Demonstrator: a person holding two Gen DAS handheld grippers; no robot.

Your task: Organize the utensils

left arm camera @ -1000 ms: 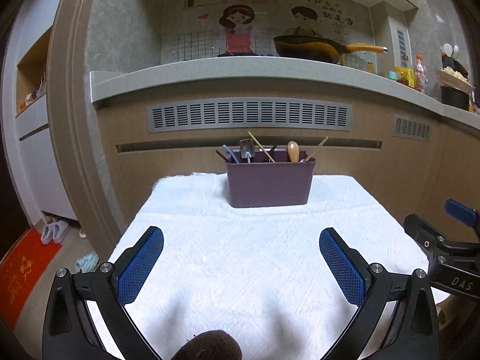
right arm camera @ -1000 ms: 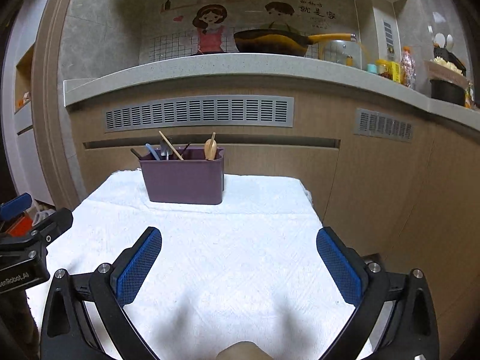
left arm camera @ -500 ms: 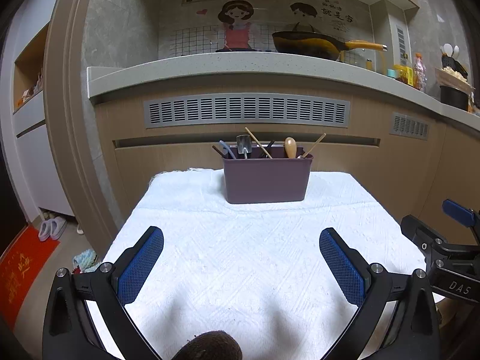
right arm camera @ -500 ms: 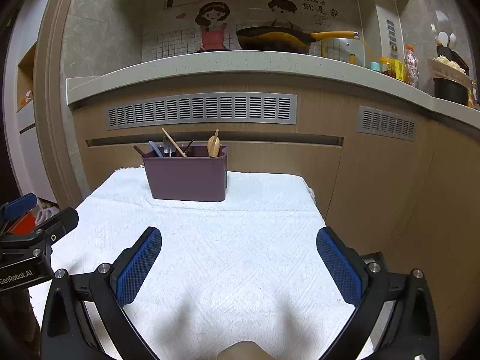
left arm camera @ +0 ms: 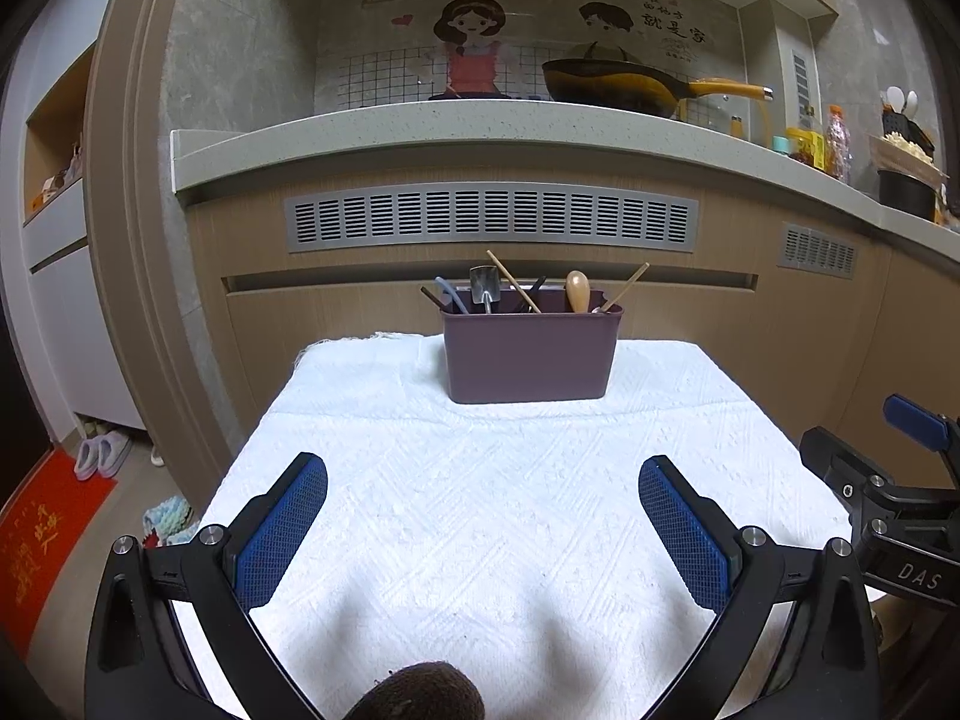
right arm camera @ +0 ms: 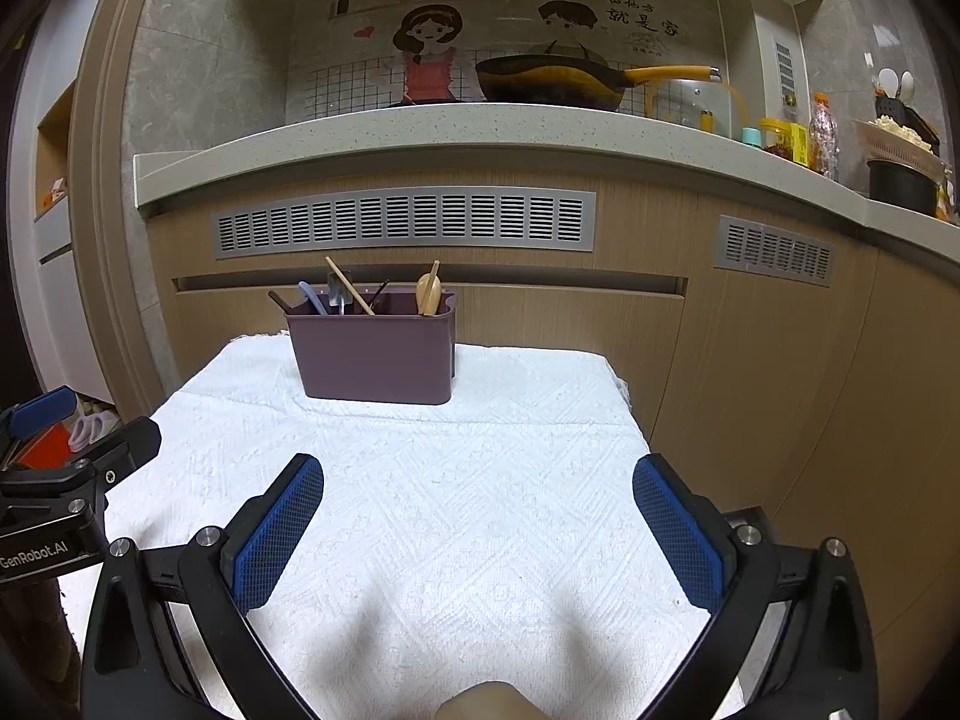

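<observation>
A purple utensil holder (left arm camera: 531,354) stands at the far end of a table covered by a white cloth (left arm camera: 480,510); it also shows in the right wrist view (right arm camera: 375,351). Several utensils stand in it: a wooden spoon (left arm camera: 577,291), chopsticks (left arm camera: 513,282), a metal spoon (left arm camera: 483,288) and a blue handle (left arm camera: 450,294). My left gripper (left arm camera: 483,519) is open and empty over the near part of the cloth. My right gripper (right arm camera: 478,516) is open and empty, beside it to the right.
A wooden cabinet front with a grey vent (left arm camera: 492,216) rises just behind the table under a stone counter (left arm camera: 480,126) holding a yellow-handled wok (left arm camera: 618,87). The floor at left has a red mat (left arm camera: 42,540) and slippers (left arm camera: 99,456).
Both grippers have drawn back and tilted slightly up; the holder sits a little farther away and lower in both views. Both jaws stay open.
</observation>
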